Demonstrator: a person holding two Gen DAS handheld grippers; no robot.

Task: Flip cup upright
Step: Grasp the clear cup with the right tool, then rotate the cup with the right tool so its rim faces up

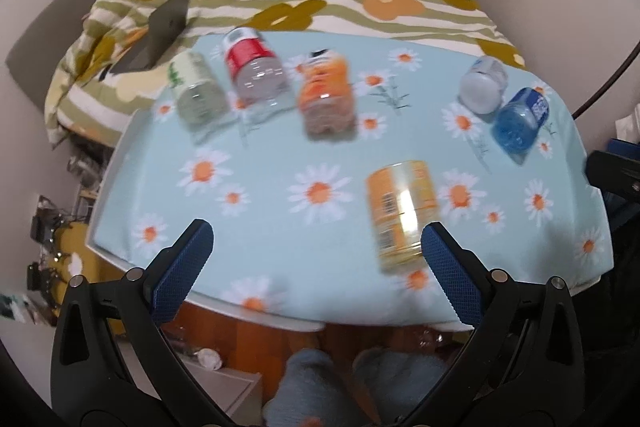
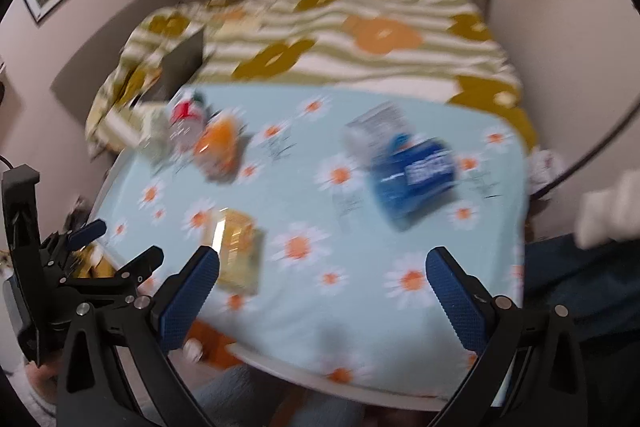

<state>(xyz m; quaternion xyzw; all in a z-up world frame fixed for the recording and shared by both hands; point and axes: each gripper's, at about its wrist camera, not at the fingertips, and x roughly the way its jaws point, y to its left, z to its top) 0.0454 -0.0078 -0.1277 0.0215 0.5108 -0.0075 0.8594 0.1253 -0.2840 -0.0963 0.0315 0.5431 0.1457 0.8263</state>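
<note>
Left tongs (image 1: pixel 316 241) with black plastic arms, blue cross-hatched pads, silver round screws, right tongs (image 2: pixel 322 267) of same build, blue textured fingers (image 2: pixel 454 301)

soft, even indoor light with only faint shadows; a bright glare streak sits on the yellow can (image 1: pixel 402 211) at centre right of the left view. both views are motion-blurred, the right one more heavily, and fisheye bending curves the dark-cornered edges.

I count six bottles on my table (image 1: pixel 260 195): green (image 1: pixel 196 91), red (image 1: pixel 252 67), orange (image 1: pixel 326 95), yellow (image 1: pixel 400 211), white (image 1: pixel 482 85), blue (image 1: pixel 520 119). One laptop (image 1: pixel 160 31) behind. My two grippers.
</note>
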